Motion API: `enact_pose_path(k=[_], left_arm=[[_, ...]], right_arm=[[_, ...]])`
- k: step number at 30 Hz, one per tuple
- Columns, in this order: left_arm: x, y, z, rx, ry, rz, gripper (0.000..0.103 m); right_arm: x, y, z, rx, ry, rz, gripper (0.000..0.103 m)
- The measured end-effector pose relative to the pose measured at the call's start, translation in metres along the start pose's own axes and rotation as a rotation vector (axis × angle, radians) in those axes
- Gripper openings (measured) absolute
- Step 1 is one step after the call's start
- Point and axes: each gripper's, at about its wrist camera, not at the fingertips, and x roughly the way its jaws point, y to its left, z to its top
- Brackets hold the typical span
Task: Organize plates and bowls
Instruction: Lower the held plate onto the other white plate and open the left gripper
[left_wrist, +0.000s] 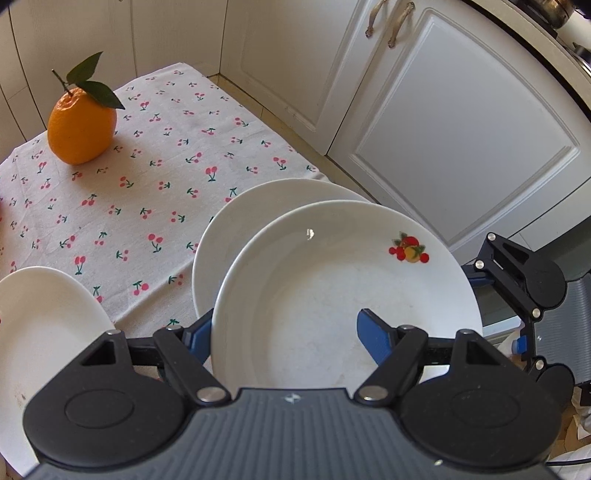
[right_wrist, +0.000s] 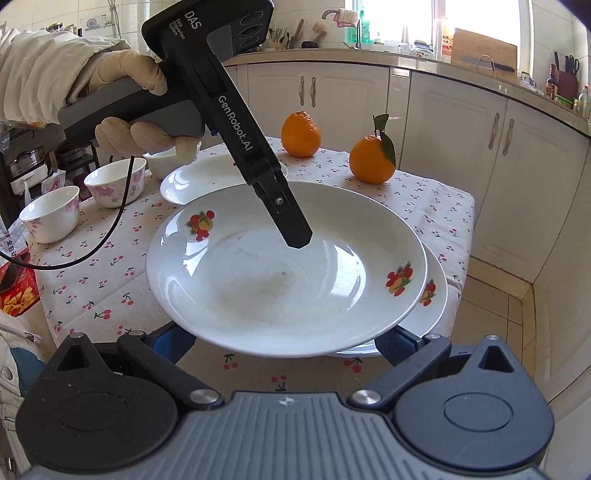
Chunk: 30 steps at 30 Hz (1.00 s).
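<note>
Plate carried over stack, near desk edge

L claw (left_wrist: 284, 332) clamps top plate (right_wrist: 280, 258) rim, one finger inside; R claw (right_wrist: 284, 343) under it, grip unclear. Lower w/ plate level, centre over lower plate (right_wrist: 436, 295), release only once seated.

The left gripper (left_wrist: 286, 332) points steeply downward. Its blue-padded fingers (left_wrist: 373, 332) straddle the rim of a white deep plate with fruit prints (left_wrist: 332, 280), one inside the bowl of it and the other beneath, pinching it. A hand in a cream glove (right_wrist: 125, 85) wraps the gripper's grey handle, with a pale sleeve (right_wrist: 29, 70) behind it. The right gripper (right_wrist: 284, 341) points less steeply, facing the left one from across the plate. Its fingers (right_wrist: 170, 341) are spread wide, their tips hidden under the plate's near edge.
</note>
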Motion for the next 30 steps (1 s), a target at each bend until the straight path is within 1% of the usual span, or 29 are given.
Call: enact_pose_path(k=[18,30], left_arm=[[0.029,0.006,0.012,0.018,0.019,-0.016,0.077],[0.039,0.008,0.015,0.013,0.023,-0.019,0.077]], right_arm=[[0.003,-0.009,-0.004,0.073,0.018,-0.032,0.103],[0.006,-0.012,-0.004,0.112,0.029,-0.055,0.103]])
